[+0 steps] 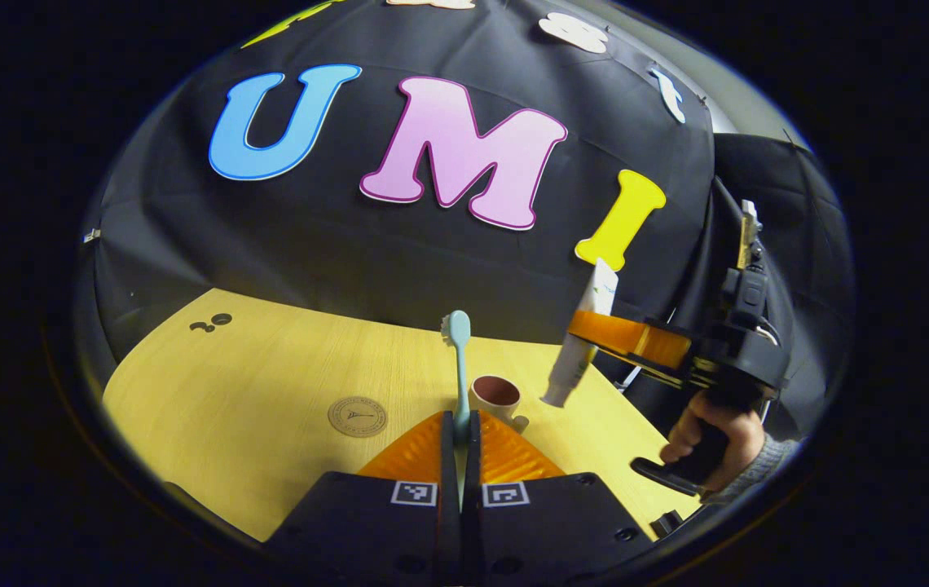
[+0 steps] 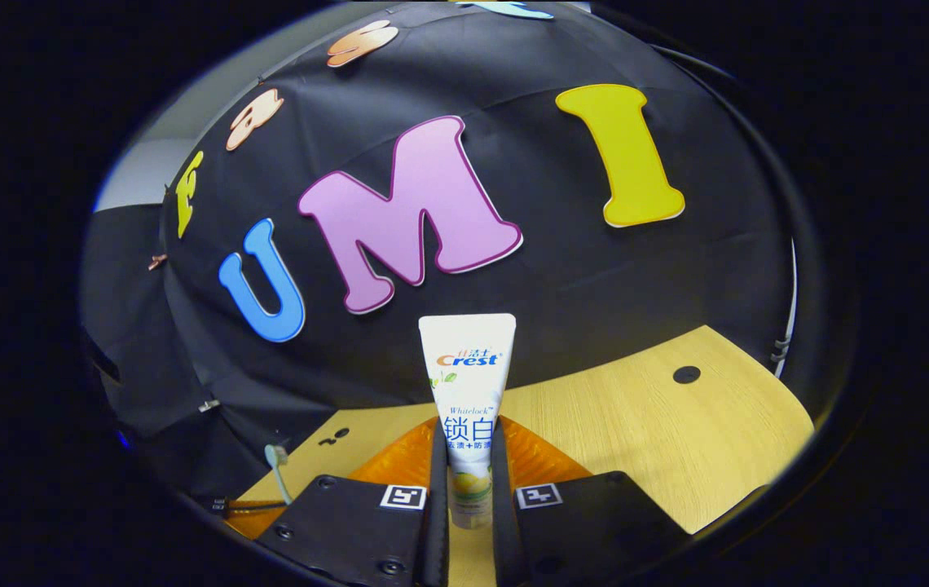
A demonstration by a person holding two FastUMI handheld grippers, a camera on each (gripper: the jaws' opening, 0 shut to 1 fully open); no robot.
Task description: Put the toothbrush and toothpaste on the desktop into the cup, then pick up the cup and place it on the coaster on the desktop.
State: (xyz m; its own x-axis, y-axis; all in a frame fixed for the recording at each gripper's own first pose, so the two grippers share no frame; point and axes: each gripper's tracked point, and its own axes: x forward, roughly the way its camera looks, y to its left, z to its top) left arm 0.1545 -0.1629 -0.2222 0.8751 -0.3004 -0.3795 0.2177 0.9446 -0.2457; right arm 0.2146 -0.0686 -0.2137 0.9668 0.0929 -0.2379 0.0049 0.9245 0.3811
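Observation:
In the left gripper view my left gripper (image 1: 461, 425) is shut on a teal toothbrush (image 1: 458, 359), which stands upright with its head at the top. Just behind it a white cup (image 1: 496, 397) with a dark red inside sits on the wooden desktop (image 1: 253, 408). A round brown coaster (image 1: 357, 416) lies to the cup's left. At the right a hand holds my right gripper (image 1: 595, 334), shut on a white toothpaste tube (image 1: 581, 338) that hangs cap down above the desk, right of the cup. In the right gripper view the toothpaste tube (image 2: 468, 399) rises between that gripper's (image 2: 469, 456) fingers.
Small dark holes (image 1: 212, 323) mark the desktop's far left corner, and another hole (image 2: 685, 374) shows in the right gripper view. The toothbrush (image 2: 277, 469) shows at the lower left there. Black cloth walls close the desk at the back.

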